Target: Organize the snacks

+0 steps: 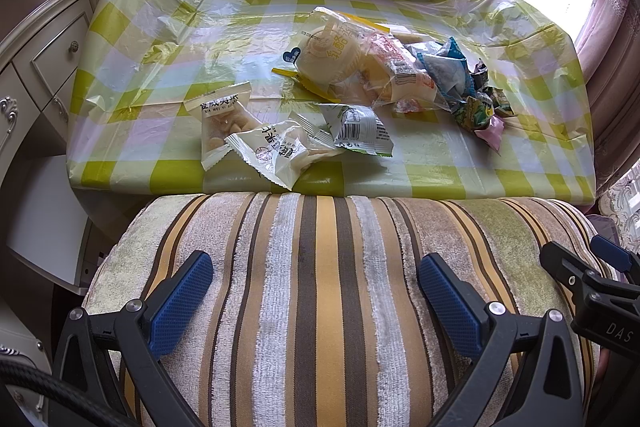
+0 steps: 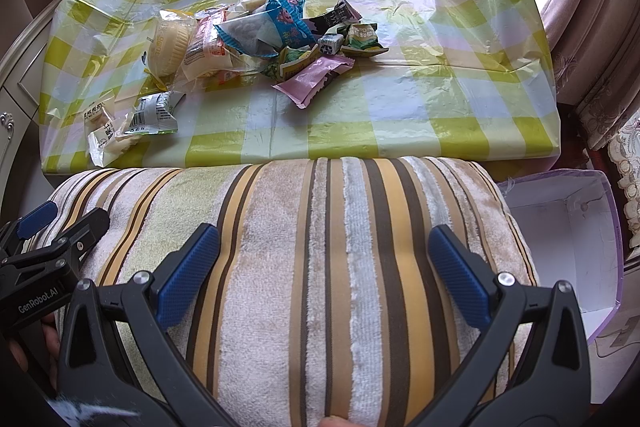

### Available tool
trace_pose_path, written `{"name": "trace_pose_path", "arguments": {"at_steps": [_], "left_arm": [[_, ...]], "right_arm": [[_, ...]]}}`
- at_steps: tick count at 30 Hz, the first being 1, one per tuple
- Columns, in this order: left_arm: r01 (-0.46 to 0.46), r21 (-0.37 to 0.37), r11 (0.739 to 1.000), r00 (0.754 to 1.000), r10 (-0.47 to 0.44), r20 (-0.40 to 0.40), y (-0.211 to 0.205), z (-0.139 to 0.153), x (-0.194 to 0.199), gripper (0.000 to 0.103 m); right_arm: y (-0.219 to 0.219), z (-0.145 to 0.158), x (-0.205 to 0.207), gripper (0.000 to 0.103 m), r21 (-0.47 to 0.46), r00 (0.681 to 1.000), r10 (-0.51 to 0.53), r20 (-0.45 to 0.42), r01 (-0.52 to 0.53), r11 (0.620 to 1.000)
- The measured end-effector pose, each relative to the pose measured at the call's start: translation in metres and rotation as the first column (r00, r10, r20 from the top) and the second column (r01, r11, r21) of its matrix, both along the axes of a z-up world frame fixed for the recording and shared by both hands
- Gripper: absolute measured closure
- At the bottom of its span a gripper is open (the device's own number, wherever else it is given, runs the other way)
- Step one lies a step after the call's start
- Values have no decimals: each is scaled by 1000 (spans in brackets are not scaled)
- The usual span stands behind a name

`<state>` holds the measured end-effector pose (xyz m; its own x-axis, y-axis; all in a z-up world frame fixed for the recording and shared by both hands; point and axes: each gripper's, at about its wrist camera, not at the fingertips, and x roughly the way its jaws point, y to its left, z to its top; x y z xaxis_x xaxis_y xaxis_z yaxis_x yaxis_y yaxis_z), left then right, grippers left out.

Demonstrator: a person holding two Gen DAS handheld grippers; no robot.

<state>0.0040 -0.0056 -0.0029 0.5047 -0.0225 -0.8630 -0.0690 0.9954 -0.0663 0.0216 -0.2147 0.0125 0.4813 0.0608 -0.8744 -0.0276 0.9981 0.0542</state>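
While both the left gripper (image 1: pixel 316 291) and right gripper (image 2: pixel 324 259) hover spread and empty, reach toward twelve o'clock for the loose pink foil sachet (image 2: pixel 310 81), pinching its edge.

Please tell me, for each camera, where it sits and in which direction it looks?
Left wrist: sits on the left gripper, low over a striped cushion, facing the table; its open blue fingers show, with the right gripper at the right edge.
Right wrist: sits on the right gripper, facing the same way; open fingers show, the left gripper at the left, an open box at the right.
Shared: cushion, checked tablecloth, snack pile.
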Motion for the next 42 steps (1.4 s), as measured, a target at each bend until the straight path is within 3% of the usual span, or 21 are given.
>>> {"name": "trace_pose_path", "arguments": {"at_steps": [32, 35, 38, 42], "left_arm": [[-1, -1, 1000, 1000, 1, 2, 0, 0, 0, 0], [-33, -53, 998, 999, 34, 16, 11, 3, 0, 0], [-79, -113, 990, 996, 82, 24, 27, 5, 7, 0], [-124, -145, 982, 992, 126, 6, 46, 0, 26, 13]], "right_arm": [[0, -1, -1, 0, -2, 1000, 1, 1, -1, 1000], [0, -1, 3, 0, -4, 1000, 23, -10, -23, 1000], [-10, -1, 12, 0, 77, 997, 71, -19, -69, 995], [-10, -4, 31, 0, 78, 993, 104, -47, -100, 992]]}}
